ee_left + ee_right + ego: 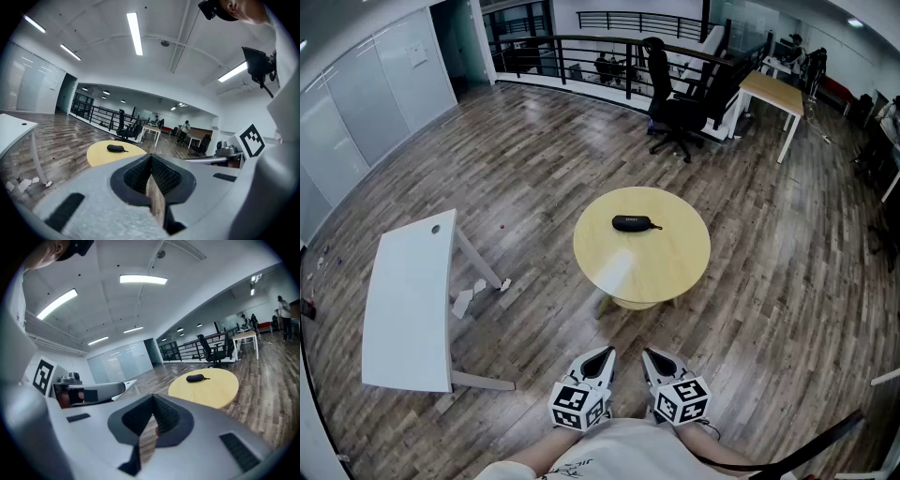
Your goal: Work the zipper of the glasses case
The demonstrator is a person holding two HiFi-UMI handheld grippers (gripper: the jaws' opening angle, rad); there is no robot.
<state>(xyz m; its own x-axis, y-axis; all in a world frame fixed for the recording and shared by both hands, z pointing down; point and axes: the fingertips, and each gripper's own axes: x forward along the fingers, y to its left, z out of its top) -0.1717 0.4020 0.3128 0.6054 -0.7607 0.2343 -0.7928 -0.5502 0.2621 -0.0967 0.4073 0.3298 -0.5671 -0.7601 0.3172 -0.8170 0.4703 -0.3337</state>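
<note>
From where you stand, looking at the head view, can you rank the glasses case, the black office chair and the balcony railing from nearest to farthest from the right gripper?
From the right gripper:
1. Glasses case, ahead on the round table.
2. Black office chair, beyond the table.
3. Railing, along the floor's far edge.

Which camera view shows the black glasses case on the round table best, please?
The head view: it looks down on the glasses case, showing its whole outline against the round table. Both gripper views catch it small and distant, from a low side angle.
</note>
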